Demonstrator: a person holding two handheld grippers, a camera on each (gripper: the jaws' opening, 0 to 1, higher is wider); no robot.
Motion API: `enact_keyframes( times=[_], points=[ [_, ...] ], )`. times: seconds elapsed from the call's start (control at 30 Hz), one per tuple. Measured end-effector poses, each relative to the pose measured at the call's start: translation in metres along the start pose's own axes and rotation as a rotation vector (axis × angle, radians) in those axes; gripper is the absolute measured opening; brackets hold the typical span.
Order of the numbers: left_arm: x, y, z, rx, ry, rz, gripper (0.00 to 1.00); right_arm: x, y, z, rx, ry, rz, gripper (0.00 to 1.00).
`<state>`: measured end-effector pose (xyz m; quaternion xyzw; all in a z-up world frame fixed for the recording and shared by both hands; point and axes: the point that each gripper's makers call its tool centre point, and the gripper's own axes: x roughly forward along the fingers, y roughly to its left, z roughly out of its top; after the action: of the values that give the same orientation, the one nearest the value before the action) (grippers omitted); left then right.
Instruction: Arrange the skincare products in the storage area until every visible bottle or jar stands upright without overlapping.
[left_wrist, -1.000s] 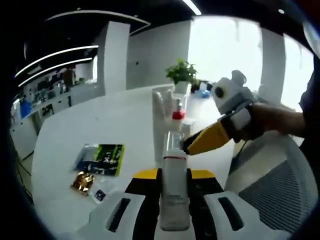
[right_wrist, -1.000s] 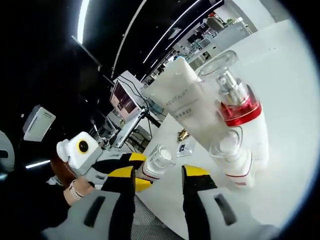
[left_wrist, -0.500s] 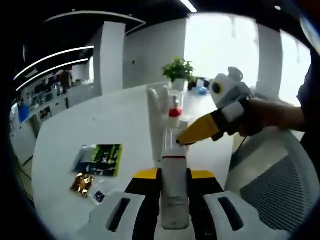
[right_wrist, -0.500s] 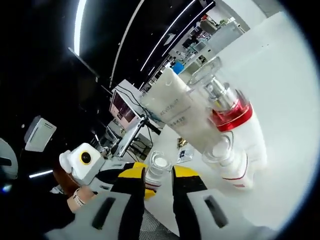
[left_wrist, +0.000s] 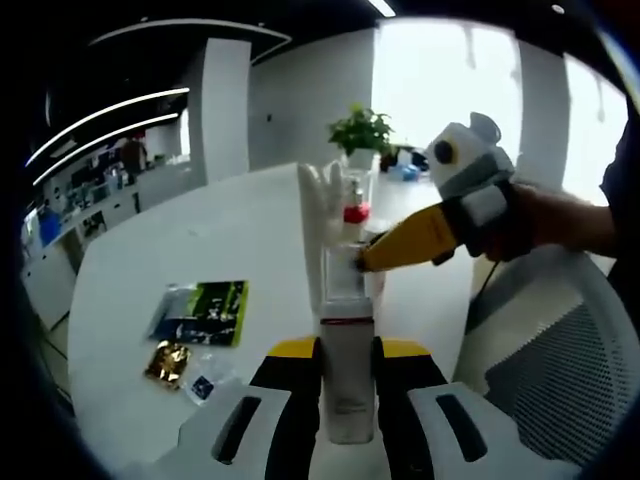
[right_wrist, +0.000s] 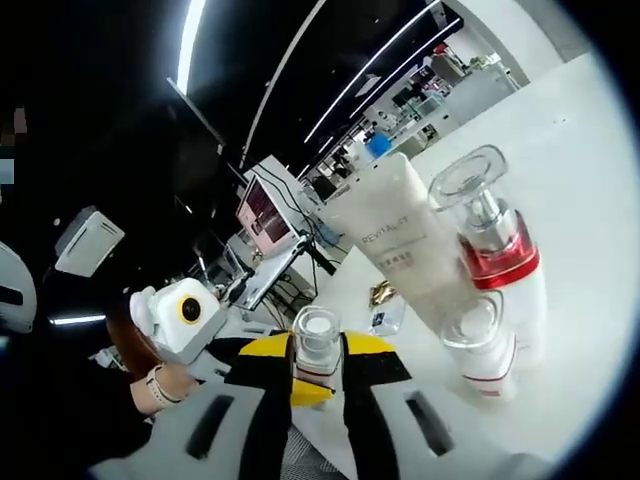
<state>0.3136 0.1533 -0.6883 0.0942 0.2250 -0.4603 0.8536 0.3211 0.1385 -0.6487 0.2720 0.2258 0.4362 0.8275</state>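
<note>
Closing in since a moment ago, the right gripper (right_wrist: 318, 375) now pinches the clear cap of the white bottle (left_wrist: 347, 385), which the left gripper (left_wrist: 347, 400) clamps at 6 o'clock. Handover underway; next the left should release so the bottle can stand by the tube (right_wrist: 395, 240).

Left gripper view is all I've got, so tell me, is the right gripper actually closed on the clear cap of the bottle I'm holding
Observer: Yes. In the right gripper view the right gripper has its yellow-tipped jaws shut on the clear cap.
Operator: Okay, and what's printed on the white tube behind it
Observer: The white tube reads REVITALIFT, legible from that side.
Operator: Is there anything next to the red-collared bottle
Observer: A smaller white bottle with a clear cap stands in front of the red-collared bottle, on the white table.
</note>
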Motion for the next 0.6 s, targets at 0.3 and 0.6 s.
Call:
enact_keyframes(
  times=[0.3,0.6],
  points=[
    [0.002,0.0,-0.005,-0.007,0.025,0.0,0.17,0.003,0.006,-0.002,-0.026,0.017,0.027,0.19],
    [0.002,0.0,-0.009,-0.007,0.042,0.002,0.17,0.006,0.016,-0.005,-0.099,0.036,0.06,0.19]
  ],
)
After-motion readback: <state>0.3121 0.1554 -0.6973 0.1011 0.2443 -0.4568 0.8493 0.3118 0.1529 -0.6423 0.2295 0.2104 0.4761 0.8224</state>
